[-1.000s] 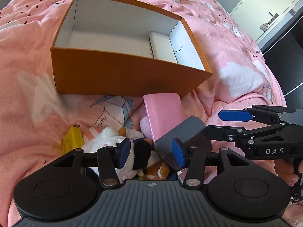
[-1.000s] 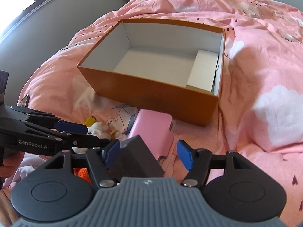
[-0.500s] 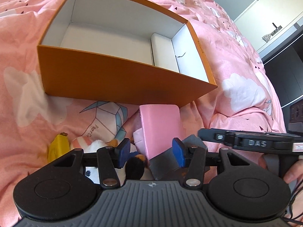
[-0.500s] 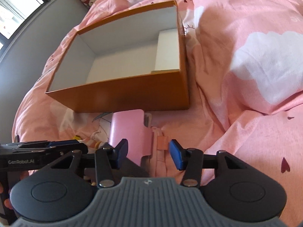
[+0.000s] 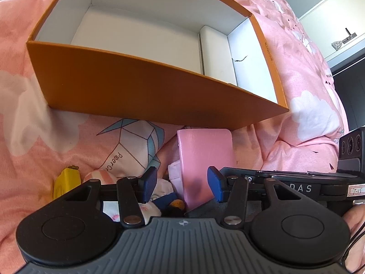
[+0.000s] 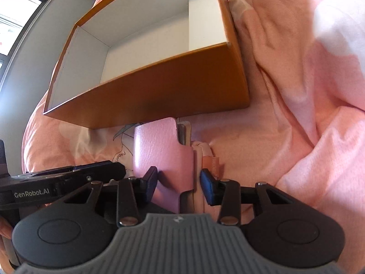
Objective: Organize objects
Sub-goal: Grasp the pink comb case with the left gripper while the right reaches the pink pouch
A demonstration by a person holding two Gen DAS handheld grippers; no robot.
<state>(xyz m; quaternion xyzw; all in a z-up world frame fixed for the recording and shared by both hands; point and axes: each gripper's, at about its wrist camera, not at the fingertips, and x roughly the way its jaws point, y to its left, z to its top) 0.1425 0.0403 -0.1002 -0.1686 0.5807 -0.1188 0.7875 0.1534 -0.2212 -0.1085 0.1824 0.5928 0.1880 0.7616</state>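
In front of the orange box (image 6: 146, 91), the right gripper (image 6: 179, 182) spreads wide around the pink wallet (image 6: 159, 150); the left gripper (image 5: 182, 183) gapes wide, gripping nothing.

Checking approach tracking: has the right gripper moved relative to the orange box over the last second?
Yes. The right gripper has closed in toward the orange box, now straddling the pink wallet lying before it, jaws open.

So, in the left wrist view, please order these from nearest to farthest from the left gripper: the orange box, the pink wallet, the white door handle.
1. pink wallet: between the fingers of the left gripper, slightly right.
2. orange box: behind the wallet, on the bedding.
3. white door handle: far upper right, on the door.
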